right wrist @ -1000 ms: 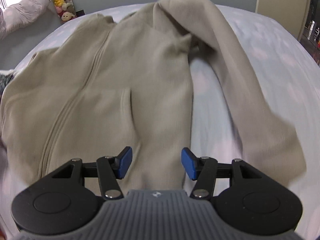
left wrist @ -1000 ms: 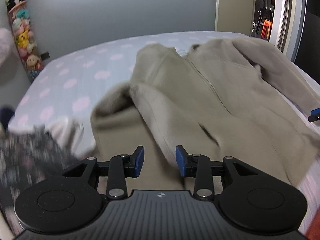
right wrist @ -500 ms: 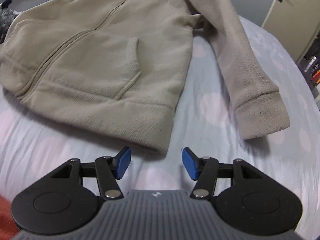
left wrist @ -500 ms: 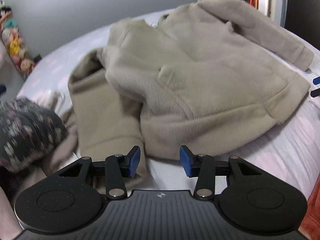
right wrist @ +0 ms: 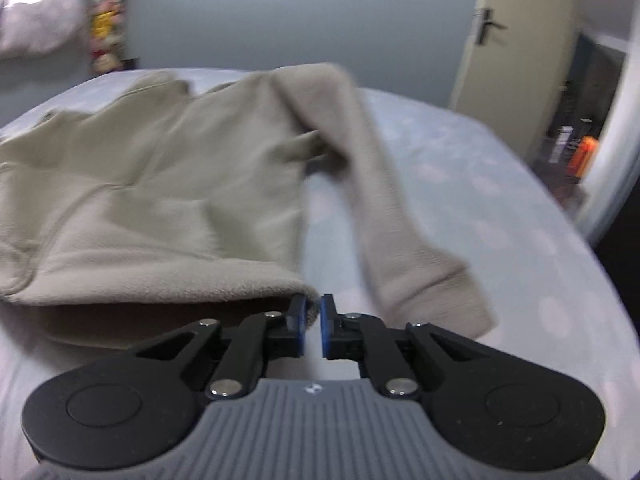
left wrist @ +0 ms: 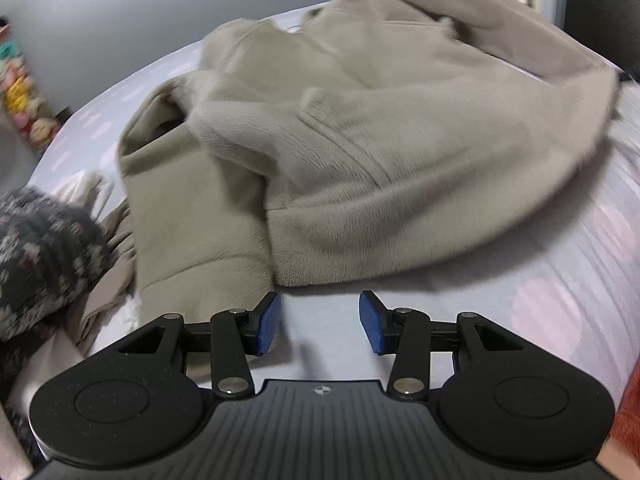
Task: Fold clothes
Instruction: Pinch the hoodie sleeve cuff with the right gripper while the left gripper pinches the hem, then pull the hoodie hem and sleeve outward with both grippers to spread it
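Note:
A beige fleece zip jacket [left wrist: 380, 152] lies spread on the bed, front up. My left gripper [left wrist: 319, 322] is open and empty, just short of the jacket's bottom hem near its left corner and the left sleeve cuff [left wrist: 200, 276]. My right gripper [right wrist: 312, 322] is shut on the jacket's right bottom hem corner [right wrist: 308, 291] and holds it lifted a little off the sheet. The jacket body [right wrist: 160, 184] spreads to the left and its right sleeve [right wrist: 400, 240] lies straight on the bed to the right.
The bed [left wrist: 560, 300] has a pale sheet with pink spots. A dark patterned knit garment [left wrist: 44, 264] and light cloth lie at the left. A stuffed-toy rack [left wrist: 24, 92] stands by the wall. A door [right wrist: 516, 40] is at the far right.
My right gripper has closed on the jacket's hem corner and raised it. My left gripper has moved nearer the hem and stays open.

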Demonstrator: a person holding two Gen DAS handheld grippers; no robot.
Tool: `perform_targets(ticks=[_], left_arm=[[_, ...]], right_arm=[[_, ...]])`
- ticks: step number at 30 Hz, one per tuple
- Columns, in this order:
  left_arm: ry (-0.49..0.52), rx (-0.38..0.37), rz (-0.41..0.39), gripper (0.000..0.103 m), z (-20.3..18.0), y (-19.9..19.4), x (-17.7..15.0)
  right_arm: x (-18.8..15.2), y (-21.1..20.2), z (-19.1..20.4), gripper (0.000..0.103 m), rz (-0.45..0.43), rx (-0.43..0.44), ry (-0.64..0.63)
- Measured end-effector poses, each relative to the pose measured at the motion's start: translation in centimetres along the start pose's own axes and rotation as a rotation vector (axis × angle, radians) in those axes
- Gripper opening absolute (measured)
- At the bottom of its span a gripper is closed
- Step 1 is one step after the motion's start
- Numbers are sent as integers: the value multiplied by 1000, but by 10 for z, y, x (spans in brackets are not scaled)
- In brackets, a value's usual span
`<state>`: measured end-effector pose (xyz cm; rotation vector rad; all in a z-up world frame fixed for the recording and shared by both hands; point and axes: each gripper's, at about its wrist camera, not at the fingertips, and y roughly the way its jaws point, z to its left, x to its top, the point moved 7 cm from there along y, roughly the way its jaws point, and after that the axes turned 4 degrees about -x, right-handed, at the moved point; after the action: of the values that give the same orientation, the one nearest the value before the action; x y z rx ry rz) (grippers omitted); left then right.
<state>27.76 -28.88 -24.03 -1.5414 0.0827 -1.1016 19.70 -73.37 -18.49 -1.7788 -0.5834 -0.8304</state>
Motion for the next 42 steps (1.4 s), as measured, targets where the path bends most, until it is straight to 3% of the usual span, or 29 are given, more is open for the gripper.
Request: perform_targets(ticks=[1, 4, 6, 12, 13, 15, 16, 22, 29, 32, 36, 38, 42], left_arm=[[18, -15, -5, 41, -5, 0, 0], [67, -25, -6, 41, -14, 6, 1], [100, 11, 4, 41, -15, 14, 1], [132, 89, 49, 41, -5, 30, -5], [132, 100, 51, 41, -3, 30, -6], [125, 98, 51, 41, -1, 31, -7], [121, 98, 49, 41, 0, 30, -8], [103, 105, 43, 41, 2, 30, -6], [103, 106, 44, 41, 1, 35, -4], [103, 101, 43, 41, 0, 35, -4], [94, 110, 17, 41, 2, 31, -3], [93, 110, 12, 41, 2, 32, -2], [157, 132, 17, 41, -4, 37, -3]], right_arm=[[1, 2, -10, 0, -2, -69, 8], [-6, 16, -57, 0, 48, -131, 174], [-13, 17, -72, 0, 59, -84, 231], [-41, 1, -34, 9, 99, 109, 92], [-47, -2, -24, 13, 107, 154, 74], [-60, -3, -1, 41, 116, 186, -2], [-65, -3, 9, 42, 115, 199, -43], [-78, 19, 38, 42, 133, 200, -144], [-63, 32, 43, 41, 100, 228, -36], [-55, 34, 50, 10, 81, 221, -54], [-25, 23, 35, 8, -18, 158, -9], [-11, 26, 13, 8, -8, 156, 112], [-3, 38, -8, 8, 13, 96, 159]])
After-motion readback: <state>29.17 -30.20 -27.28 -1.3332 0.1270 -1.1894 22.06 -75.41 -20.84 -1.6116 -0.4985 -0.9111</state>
